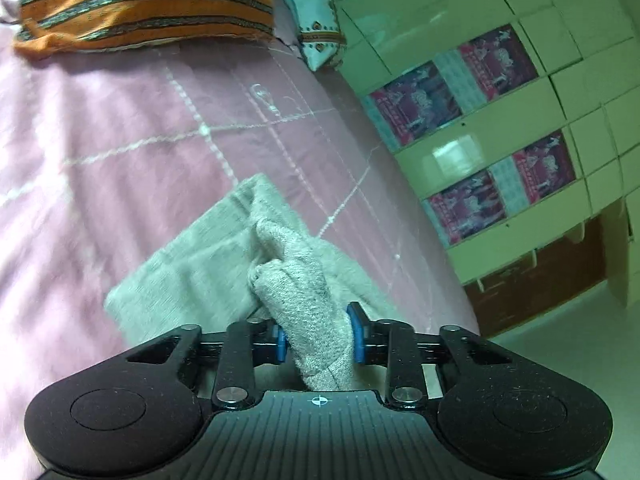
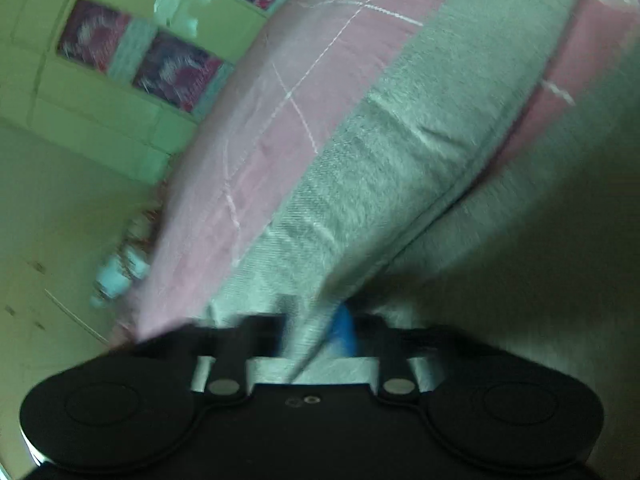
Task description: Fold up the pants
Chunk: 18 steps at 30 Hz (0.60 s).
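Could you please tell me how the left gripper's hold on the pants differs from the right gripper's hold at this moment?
The left gripper clamps a thick, bunched wad of the pants, lifted off the pink bedsheet; the right gripper pinches a thin, flat edge of the pants. The left wrist view is sharp, whereas the right wrist view is motion-blurred. Both grippers have blue pads closed on the same grey fabric.

Dim indoor light with a green cast in both views. Bright glare patch on the glossy wall tiles (image 1: 452, 158). Left wrist view fairly sharp at centre, slight smear on the pants (image 1: 224, 248). Right wrist view heavily motion-blurred throughout. Strong fisheye bending of straight tile lines toward the edges; dark vignetted corners.
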Motion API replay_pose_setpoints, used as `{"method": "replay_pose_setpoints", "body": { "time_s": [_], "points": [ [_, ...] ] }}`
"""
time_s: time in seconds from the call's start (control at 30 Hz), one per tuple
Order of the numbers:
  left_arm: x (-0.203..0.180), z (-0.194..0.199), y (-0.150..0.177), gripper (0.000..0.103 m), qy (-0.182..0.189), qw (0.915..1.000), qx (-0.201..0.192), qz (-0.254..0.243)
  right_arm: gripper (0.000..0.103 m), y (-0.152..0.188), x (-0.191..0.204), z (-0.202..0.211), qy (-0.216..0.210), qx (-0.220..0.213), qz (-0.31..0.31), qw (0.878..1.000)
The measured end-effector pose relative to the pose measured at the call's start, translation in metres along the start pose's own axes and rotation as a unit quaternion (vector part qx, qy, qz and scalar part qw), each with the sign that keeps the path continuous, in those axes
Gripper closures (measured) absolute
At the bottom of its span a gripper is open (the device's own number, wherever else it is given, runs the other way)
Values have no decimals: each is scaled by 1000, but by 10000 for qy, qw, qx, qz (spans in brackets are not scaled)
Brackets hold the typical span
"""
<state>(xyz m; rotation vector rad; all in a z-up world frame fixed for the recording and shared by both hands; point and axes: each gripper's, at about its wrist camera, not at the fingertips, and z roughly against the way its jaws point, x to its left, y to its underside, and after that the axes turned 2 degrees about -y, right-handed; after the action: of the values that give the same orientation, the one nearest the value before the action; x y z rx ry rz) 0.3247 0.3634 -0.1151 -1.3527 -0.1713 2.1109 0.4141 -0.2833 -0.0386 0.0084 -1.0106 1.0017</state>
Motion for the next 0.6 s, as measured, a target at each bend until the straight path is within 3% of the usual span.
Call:
{"method": "replay_pose_setpoints", "body": {
  "time_s": [0.17,0.23,0.33,0.4,0.43,0.47,0.53,0.6],
  "points": [
    [-28,18,-38,77,612,9981,-55,-77,103,-2,43,65,-595,-552,1031,9914],
    [-31,32,-44,77,658,9976,7,-209,103,10,51,104,-805,-721,1360,9848],
    [-17,39,-34,77,144,9969,359,-679,103,39,32,140,-925,-658,1556,9813],
    [9,25,-18,77,-618,9911,814,-856,103,68,5,124,-482,-149,1664,9848],
    [17,22,-11,77,-776,9890,847,-936,103,81,-15,106,-163,277,1480,9885],
    [23,24,-7,77,-663,9914,725,-867,103,91,-32,91,6,657,1240,9901],
    [26,27,-6,77,-569,9947,587,-626,103,100,-47,91,-104,407,1136,9926],
    [20,25,-7,77,-627,9936,568,-746,99,101,-52,93,-123,262,911,9954]
  ]
}}
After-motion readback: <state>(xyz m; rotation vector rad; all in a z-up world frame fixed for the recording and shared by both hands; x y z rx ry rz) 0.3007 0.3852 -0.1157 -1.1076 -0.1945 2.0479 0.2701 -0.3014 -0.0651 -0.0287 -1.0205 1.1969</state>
